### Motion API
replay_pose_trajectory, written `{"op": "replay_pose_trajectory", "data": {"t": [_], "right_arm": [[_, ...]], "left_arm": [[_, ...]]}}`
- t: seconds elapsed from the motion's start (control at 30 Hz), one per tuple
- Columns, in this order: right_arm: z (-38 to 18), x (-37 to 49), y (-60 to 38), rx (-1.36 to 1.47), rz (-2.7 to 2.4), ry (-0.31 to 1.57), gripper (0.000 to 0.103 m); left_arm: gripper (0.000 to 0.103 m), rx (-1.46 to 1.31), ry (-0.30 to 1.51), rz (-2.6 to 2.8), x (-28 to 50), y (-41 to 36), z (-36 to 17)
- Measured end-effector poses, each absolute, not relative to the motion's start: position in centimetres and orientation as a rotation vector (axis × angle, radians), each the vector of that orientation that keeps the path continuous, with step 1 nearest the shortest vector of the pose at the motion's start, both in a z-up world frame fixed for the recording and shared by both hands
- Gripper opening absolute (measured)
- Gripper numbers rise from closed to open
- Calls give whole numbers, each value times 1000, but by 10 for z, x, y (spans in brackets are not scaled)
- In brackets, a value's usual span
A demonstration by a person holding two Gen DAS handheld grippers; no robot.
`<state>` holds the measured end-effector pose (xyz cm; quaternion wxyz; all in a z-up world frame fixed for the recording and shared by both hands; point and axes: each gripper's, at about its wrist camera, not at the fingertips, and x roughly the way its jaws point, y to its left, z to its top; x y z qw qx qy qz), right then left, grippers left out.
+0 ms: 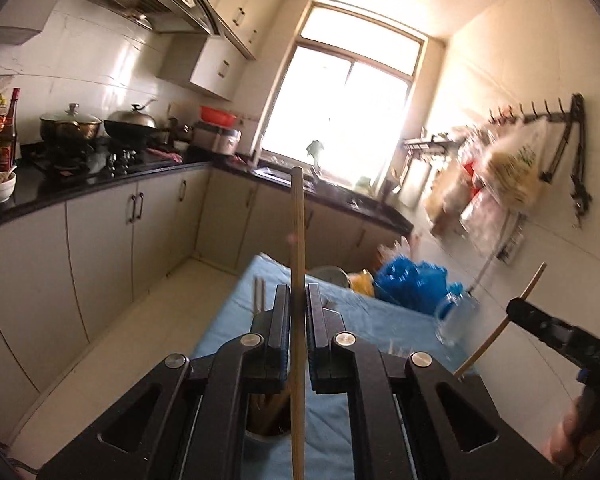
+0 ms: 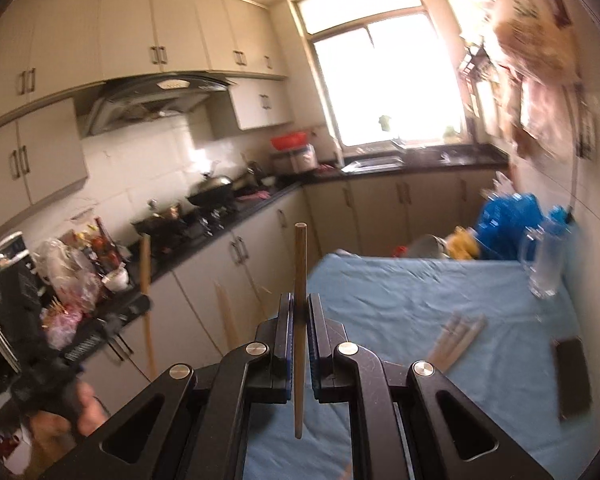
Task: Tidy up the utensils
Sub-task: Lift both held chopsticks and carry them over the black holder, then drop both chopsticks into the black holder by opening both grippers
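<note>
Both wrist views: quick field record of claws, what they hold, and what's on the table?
left claw: shut on chopstick, upright
right claw: shut on second chopstick, upright
holder: below left claw, chopsticks inside
table: blue cloth
loose chopsticks: bundle lying on cloth
glass mug: far right of the table
blue bag: far end

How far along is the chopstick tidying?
Partly done, it seems: a holder below the left gripper already has a few chopsticks in it. In hand: each gripper's jaws are shut on one chopstick, the left chopstick and the right gripper with the right chopstick. Left: a loose bundle of chopsticks lies on the blue tablecloth.
</note>
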<state>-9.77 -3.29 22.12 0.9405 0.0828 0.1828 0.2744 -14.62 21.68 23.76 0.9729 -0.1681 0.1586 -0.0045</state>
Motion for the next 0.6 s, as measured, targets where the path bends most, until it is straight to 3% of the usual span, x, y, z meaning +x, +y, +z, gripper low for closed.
{"op": "replay_pose_trajectory", "data": {"t": [0.3,0.6], "right_arm": [[221,-60,37,156,629,413,7],[174,-26,61,131,633,579,7]], "left_arm": [[7,-344,276,14,-96,230,224],[7,-347,389,38,-55,240,178]]}}
